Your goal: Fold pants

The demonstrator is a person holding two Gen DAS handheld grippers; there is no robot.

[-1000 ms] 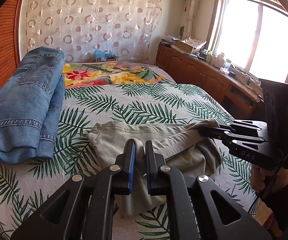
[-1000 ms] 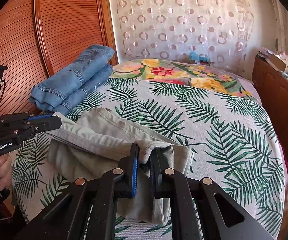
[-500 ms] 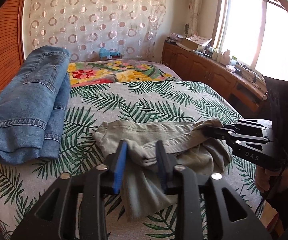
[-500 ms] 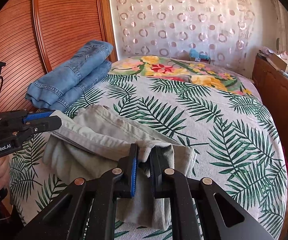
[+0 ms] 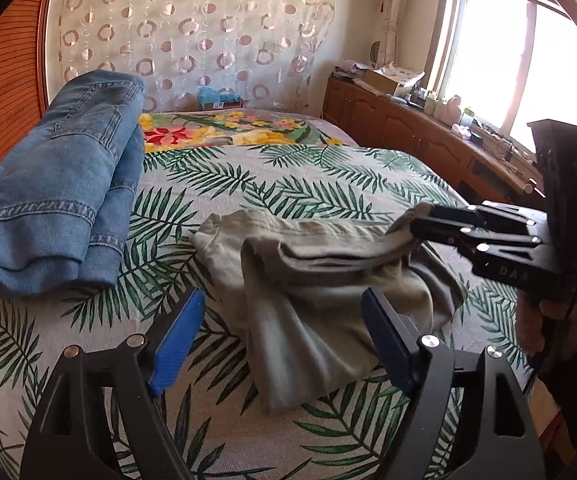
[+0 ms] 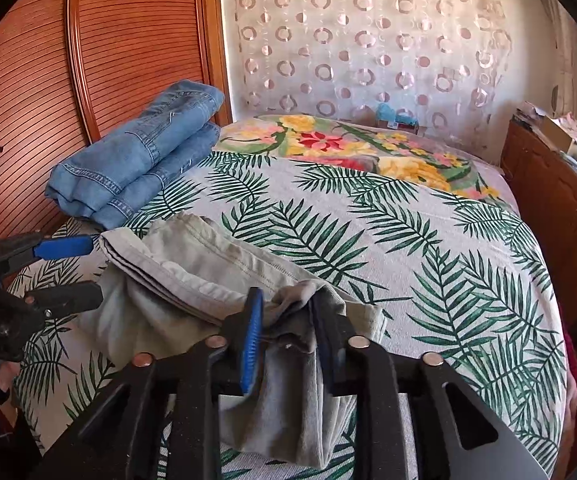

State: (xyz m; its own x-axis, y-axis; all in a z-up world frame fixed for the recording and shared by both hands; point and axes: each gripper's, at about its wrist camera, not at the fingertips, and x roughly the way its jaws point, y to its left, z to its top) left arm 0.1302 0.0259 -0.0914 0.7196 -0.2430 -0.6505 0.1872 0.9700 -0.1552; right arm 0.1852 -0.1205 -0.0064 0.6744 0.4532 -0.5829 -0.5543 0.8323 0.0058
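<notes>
Grey-green pants (image 5: 320,276) lie bunched and partly folded on the palm-leaf bedspread (image 5: 248,184). My left gripper (image 5: 280,324) is wide open just above the near part of the pants and holds nothing; it also shows at the left of the right wrist view (image 6: 76,268), open beside the folded edge. My right gripper (image 6: 284,312) has its jaws slightly apart with the pants (image 6: 208,272) fabric bunched between them. In the left wrist view it (image 5: 420,228) sits at the right end of the pants' raised edge.
A stack of folded blue jeans (image 5: 56,184) lies at the bed's left side by the wooden wardrobe (image 6: 88,60). A floral blanket (image 6: 348,148) covers the far end. A wooden sideboard (image 5: 428,140) under the window runs along the right.
My left gripper has opened wide and let go of the pants, pulling back a little. My right gripper's jaws have parted slightly around the fabric.
</notes>
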